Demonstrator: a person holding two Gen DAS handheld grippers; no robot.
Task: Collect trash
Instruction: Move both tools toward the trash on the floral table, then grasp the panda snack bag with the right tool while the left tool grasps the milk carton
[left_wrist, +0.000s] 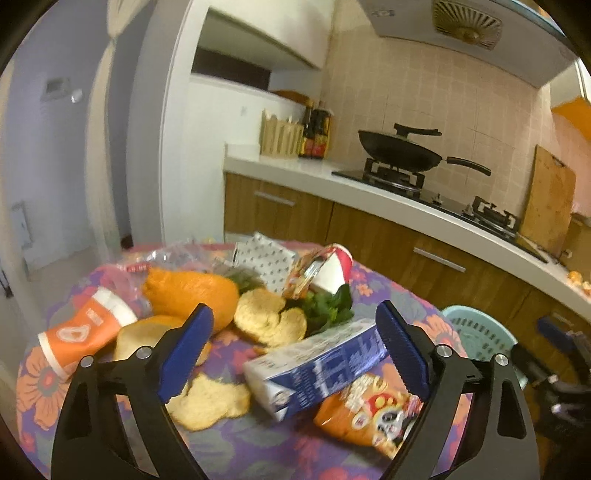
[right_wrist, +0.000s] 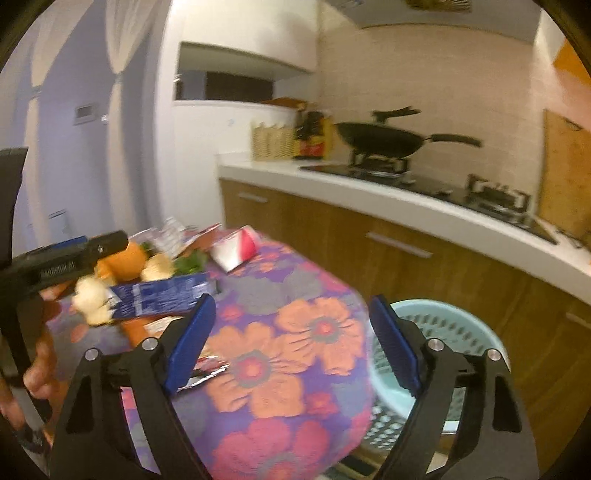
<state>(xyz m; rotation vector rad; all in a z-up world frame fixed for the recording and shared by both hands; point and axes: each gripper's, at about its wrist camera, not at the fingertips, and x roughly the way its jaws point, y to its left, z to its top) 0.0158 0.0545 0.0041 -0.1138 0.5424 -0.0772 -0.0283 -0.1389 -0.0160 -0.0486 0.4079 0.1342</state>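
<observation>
Trash lies on a round table with a flowered cloth (left_wrist: 236, 443): a blue and white carton (left_wrist: 317, 365), orange peels (left_wrist: 269, 317), an orange snack bag (left_wrist: 373, 413), an orange paper cup (left_wrist: 85, 332), a red and white cup (left_wrist: 332, 269) and green leaves (left_wrist: 328, 310). My left gripper (left_wrist: 295, 354) is open just above the carton, its fingers on either side of it. My right gripper (right_wrist: 291, 343) is open and empty over the table's bare right part (right_wrist: 280, 354). The carton (right_wrist: 162, 299) lies to its left. A light blue perforated basket (right_wrist: 439, 332) stands beside the table on the right.
A kitchen counter (left_wrist: 369, 192) with wooden cabinets runs behind the table. It bears a stove with a black wok (left_wrist: 402, 151), bottles and a cutting board (left_wrist: 546, 199). A crumpled foil wrapper (right_wrist: 207, 369) lies near my right gripper's left finger. The basket also shows in the left wrist view (left_wrist: 476, 332).
</observation>
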